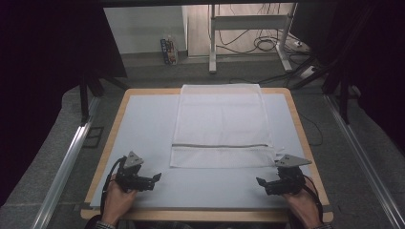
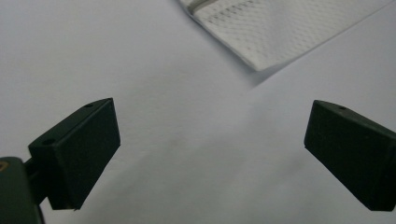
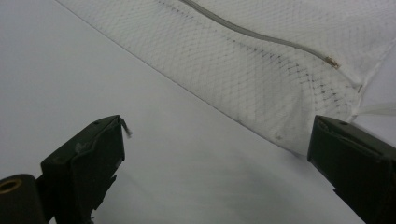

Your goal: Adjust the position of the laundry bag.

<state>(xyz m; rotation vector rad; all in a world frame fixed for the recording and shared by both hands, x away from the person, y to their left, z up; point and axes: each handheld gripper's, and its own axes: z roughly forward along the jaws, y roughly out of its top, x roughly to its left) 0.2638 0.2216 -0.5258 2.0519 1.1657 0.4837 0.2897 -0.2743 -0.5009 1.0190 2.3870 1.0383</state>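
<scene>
A white mesh laundry bag [image 1: 219, 125] lies flat in the middle of the table, its grey zipper [image 1: 219, 145] running across near the close end. My left gripper [image 1: 155, 179] rests open near the front left, short of the bag's near left corner [image 2: 259, 56]. My right gripper [image 1: 261, 183] rests open near the front right, just below the bag's near right corner [image 3: 280, 126]. In the right gripper view the zipper pull [image 3: 332, 62] sits at the zipper's end. Nothing lies between either pair of jaws.
The table has a pale grey mat [image 1: 143, 129] with a wooden rim [image 1: 112, 129]. Beyond the far edge stand a metal desk frame [image 1: 248, 28] with cables and a small carton [image 1: 168, 50] on the floor. Metal rails [image 1: 62, 162] run along both sides.
</scene>
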